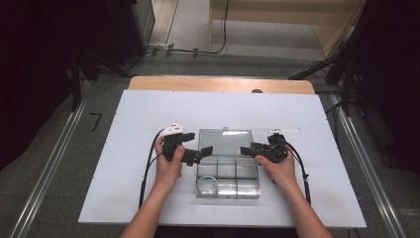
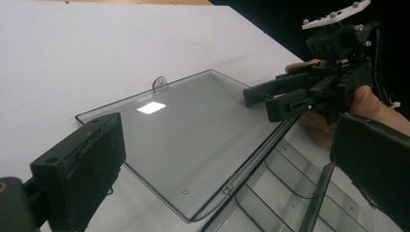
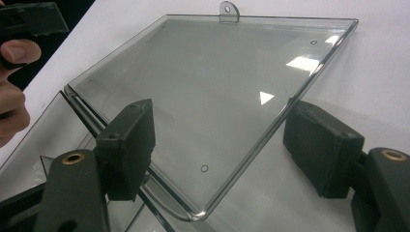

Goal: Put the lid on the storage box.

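A clear plastic compartment box lies on the white table top with its lid folded back flat. A clear round thing sits in its front left compartment. My left gripper is at the box's left side by the hinge. Its jaws are open and stand wide either side of the lid. My right gripper is at the right side, also open. Its jaws straddle a near corner of the lid without clamping it. In the left gripper view the right gripper hovers over the lid's far edge.
The white board lies on a wooden table whose far edge shows beyond it. Floor rails run along both sides. Dark equipment and cables stand at the back. Cables trail from both grippers toward the front edge.
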### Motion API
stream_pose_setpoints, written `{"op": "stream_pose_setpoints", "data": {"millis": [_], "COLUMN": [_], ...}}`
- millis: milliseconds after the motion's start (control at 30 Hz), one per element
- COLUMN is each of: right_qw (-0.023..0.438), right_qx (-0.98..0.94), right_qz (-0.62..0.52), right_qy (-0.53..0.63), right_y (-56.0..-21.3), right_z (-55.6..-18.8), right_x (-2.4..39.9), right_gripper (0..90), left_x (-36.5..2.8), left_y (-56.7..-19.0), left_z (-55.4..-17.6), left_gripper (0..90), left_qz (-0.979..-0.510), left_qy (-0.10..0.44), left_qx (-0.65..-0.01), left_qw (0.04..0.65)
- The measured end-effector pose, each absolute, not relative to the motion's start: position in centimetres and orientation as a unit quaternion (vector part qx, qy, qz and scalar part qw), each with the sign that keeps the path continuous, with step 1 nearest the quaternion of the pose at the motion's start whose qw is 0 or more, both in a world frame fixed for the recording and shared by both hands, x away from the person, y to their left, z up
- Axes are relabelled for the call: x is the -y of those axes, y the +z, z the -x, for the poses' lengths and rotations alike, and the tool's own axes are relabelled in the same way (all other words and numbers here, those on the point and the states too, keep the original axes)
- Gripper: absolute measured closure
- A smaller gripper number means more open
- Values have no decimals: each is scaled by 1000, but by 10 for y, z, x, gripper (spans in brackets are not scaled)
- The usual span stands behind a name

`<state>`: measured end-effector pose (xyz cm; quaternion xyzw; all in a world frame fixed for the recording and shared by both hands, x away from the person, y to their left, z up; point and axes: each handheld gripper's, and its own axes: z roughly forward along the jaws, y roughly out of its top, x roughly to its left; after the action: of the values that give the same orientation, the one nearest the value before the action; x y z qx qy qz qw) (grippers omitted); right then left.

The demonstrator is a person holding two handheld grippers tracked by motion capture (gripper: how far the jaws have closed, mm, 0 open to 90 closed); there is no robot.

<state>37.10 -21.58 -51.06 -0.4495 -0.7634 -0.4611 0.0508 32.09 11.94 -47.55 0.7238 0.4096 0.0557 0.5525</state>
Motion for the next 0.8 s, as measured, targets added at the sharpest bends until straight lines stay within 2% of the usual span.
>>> {"op": "stream_pose_setpoints", "data": {"millis": [200, 500, 800], "right_qw": [50, 46, 46], "right_qx": [763, 763, 763], "right_qz": [449, 448, 448], "right_qy": [-462, -463, -464], "right_y": [-511, -511, -511], "right_z": [-371, -370, -369], "right_x": [216, 216, 216], "right_gripper": [258, 259, 261], "left_x": [-117, -121, -120], "left_y": [-484, -498, -507], "left_z": [-328, -342, -348], "left_gripper": [3, 88, 166], "left_qz": [-730, -714, -710], "left_qy": [49, 38, 17], "left_qx": [-419, -471, -492], "left_qw": [537, 516, 503]}}
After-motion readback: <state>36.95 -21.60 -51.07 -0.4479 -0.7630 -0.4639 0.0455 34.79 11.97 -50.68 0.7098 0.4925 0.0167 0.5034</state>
